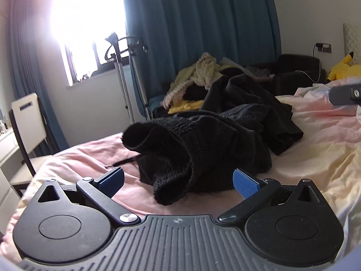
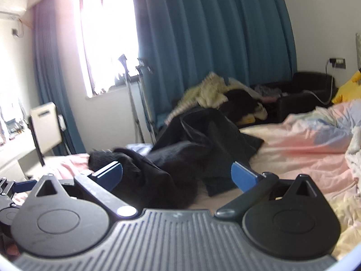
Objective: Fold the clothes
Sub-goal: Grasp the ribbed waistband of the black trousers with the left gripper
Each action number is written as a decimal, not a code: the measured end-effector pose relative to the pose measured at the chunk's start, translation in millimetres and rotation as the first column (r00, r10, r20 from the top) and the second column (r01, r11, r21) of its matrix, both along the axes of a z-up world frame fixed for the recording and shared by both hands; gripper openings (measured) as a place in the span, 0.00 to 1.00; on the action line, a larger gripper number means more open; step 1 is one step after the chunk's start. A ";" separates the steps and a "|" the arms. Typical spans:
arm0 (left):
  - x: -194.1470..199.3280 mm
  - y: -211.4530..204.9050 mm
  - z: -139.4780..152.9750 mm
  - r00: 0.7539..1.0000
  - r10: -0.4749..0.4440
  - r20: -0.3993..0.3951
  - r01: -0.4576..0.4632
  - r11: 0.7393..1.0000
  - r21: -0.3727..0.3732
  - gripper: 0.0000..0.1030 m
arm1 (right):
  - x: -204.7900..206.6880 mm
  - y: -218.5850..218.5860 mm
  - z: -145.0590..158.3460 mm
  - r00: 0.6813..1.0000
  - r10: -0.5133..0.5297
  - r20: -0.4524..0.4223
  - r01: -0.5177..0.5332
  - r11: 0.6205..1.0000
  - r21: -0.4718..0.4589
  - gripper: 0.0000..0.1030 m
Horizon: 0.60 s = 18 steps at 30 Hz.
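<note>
A heap of black clothes (image 1: 203, 140) lies crumpled on the pink bedsheet (image 1: 85, 158). Its nearest part is a black ribbed knit cuff (image 1: 171, 180), and it hangs between the wide-apart blue fingers of my left gripper (image 1: 178, 180), which is open and not pinching it. In the right wrist view the same black heap (image 2: 180, 164) lies just ahead of my right gripper (image 2: 178, 176), also open, with dark cloth between and beyond its fingers. Part of the right gripper (image 1: 345, 94) shows at the right edge of the left wrist view, and the left gripper (image 2: 13, 189) at the lower left of the right wrist view.
A pile of cream, yellow and black clothes (image 1: 198, 76) sits on a dark seat beyond the bed. Blue curtains (image 1: 198, 22) and a bright window (image 1: 90, 22) fill the back. A white chair (image 1: 27, 122) stands at left, a yellow plush toy (image 1: 345, 67) at right.
</note>
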<state>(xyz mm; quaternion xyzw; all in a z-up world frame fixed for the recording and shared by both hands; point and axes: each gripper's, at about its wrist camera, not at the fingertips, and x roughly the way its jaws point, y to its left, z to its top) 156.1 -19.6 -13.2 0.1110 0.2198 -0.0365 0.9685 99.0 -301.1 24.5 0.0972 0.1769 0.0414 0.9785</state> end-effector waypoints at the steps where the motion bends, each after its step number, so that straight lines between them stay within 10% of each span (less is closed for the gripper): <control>1: 9.8 -0.8 -4.8 1.000 -0.004 -0.011 0.004 1.000 -0.008 1.00 | 6.1 -2.5 -5.2 1.000 -0.014 -0.017 0.014 1.000 0.004 1.00; 14: 88.0 -2.4 -63.9 1.000 0.005 0.029 -0.004 0.999 -0.031 0.69 | 44.1 -32.8 -65.7 0.990 0.026 -0.138 0.001 0.982 0.190 1.00; 18: 91.9 -4.4 -65.2 1.000 -0.001 0.026 0.002 0.998 -0.067 0.32 | 47.9 -26.6 -71.7 0.990 0.027 -0.135 -0.007 0.990 0.142 1.00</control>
